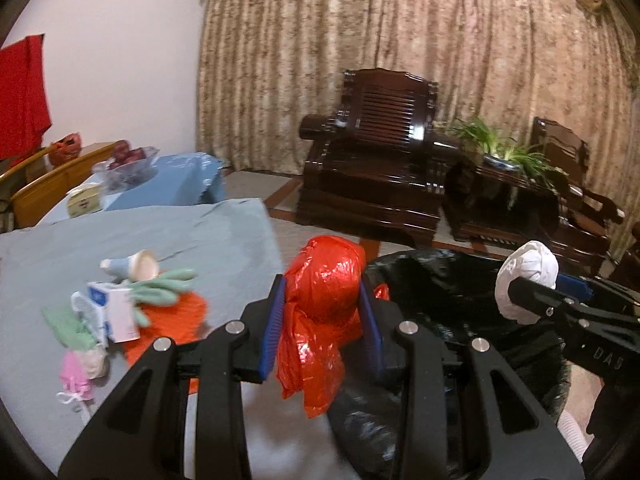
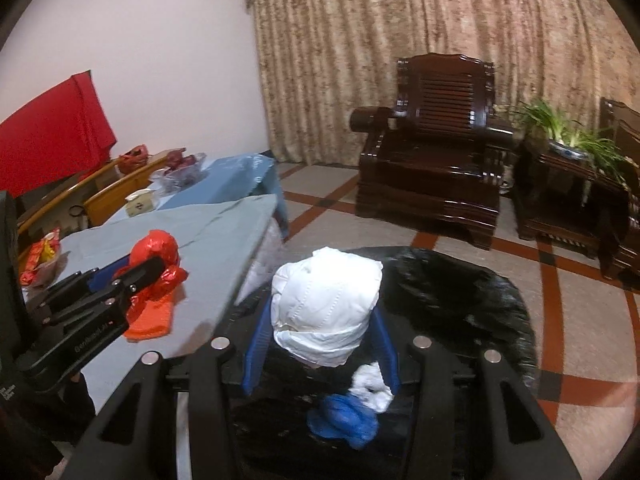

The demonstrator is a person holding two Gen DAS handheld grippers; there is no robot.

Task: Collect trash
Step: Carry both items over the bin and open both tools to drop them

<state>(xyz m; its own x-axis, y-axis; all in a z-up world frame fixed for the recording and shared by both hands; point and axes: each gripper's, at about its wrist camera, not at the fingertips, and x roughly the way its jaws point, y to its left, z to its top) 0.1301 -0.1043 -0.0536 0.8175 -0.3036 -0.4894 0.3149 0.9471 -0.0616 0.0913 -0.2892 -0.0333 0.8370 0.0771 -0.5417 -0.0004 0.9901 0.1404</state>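
Red plastic bag [image 1: 324,300] clamped in left tool [image 1: 322,320], white wad [image 2: 326,304] clamped in right tool [image 2: 320,340], over black bin bag [image 2: 460,292].

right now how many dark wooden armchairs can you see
2: one armchair in front of the curtain, and a second armchair at the right edge, partly cut off beyond the plant. Others may be out of view.
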